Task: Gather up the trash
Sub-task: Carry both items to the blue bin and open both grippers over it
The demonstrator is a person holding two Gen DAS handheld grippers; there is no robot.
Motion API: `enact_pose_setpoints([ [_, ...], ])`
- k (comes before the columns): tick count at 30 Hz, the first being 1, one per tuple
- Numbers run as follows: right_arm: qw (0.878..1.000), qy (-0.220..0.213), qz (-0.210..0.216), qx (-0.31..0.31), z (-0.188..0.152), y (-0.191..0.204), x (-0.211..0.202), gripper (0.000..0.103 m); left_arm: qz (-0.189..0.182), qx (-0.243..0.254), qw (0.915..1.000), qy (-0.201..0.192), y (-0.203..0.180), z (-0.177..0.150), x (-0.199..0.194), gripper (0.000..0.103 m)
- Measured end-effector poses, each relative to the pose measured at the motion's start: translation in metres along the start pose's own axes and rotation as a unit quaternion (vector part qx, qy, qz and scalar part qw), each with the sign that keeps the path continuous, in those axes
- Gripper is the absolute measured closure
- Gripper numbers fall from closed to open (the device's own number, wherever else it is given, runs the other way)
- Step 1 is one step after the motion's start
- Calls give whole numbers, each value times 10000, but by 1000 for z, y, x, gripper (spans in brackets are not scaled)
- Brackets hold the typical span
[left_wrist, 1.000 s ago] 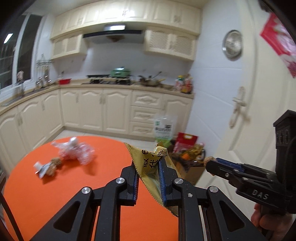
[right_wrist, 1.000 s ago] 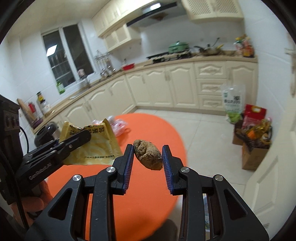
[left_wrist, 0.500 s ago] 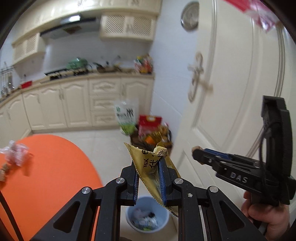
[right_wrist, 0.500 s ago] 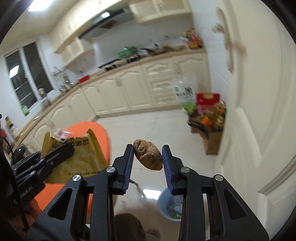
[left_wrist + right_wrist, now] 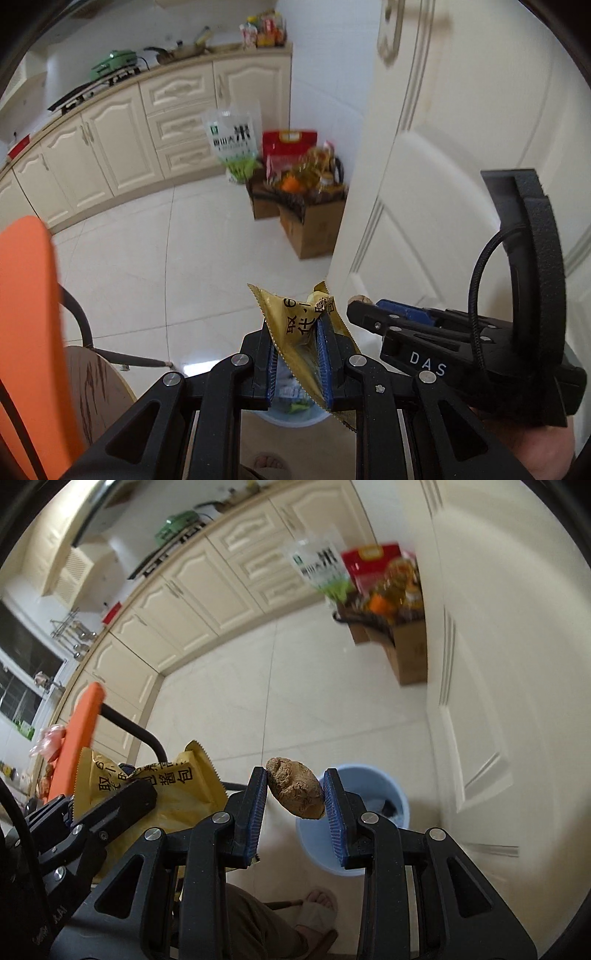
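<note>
Holding both pieces of trash firm until they hang squarely over the blue bin (image 5: 354, 801) is the thing to get right. Nearest, the left gripper (image 5: 297, 354) has its jaws clamped on the gold snack wrapper (image 5: 295, 332), directly above the bin. The right gripper (image 5: 295, 797) pinches a brown lump (image 5: 295, 792), just short of the bin's rim. Beyond the bin stands a cardboard box (image 5: 406, 646).

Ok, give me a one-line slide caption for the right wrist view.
Right tongs clamp a brown lump above the blue bin; left tongs hold a yellow wrapper alongside.
</note>
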State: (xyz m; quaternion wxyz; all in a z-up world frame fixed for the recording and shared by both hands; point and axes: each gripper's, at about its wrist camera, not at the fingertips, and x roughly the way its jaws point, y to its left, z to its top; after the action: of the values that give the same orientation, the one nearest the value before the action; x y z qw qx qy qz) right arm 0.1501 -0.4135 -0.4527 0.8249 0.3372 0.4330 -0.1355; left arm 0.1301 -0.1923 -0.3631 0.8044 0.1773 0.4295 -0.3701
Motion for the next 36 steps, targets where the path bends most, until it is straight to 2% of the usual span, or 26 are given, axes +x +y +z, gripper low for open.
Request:
enact_pose_setpoints([
  [5,9990,216,102,391,-1,-26,30,71,213,45,9988,441,-9,40,59,83],
  [6,9985,265,107,456,-1,-30,36,70,265,62,9983,519,-12,45,69,75],
  [7,9980,328,132,531,-1,-34,41,65,321,78,9977,595,-13,50,77,54],
  [8,9974,366,119,612,-2,-38,46,58,324,77,9974,637,-16,53,82,47],
  [9,9969,360,65,691,-2,-42,48,43,346,37,9974,639,-16,57,87,40],
  [10,9961,354,39,806,-3,-48,51,32,347,23,9975,622,-15,58,87,35],
  [11,9953,349,63,903,-3,-53,53,29,367,29,9975,610,-15,61,89,31],
  [13,9936,308,38,1089,-7,-60,53,11,460,48,9972,587,-16,64,91,18],
  [16,9914,264,9,1284,-9,-66,49,2,564,69,9970,526,-20,63,88,16],
  [20,9900,225,-169,1384,-11,-62,37,0,667,127,9972,303,-25,46,63,11],
  [24,9890,151,8,1474,-13,-56,22,0,653,116,9977,113,-30,32,29,1],
  [30,9893,17,139,1452,-15,-39,-5,0,514,-32,9986,-131,-23,14,-22,1],
  [36,9923,-457,274,1120,-11,5,-55,0,358,-225,9964,-737,4,-13,-104,1],
])
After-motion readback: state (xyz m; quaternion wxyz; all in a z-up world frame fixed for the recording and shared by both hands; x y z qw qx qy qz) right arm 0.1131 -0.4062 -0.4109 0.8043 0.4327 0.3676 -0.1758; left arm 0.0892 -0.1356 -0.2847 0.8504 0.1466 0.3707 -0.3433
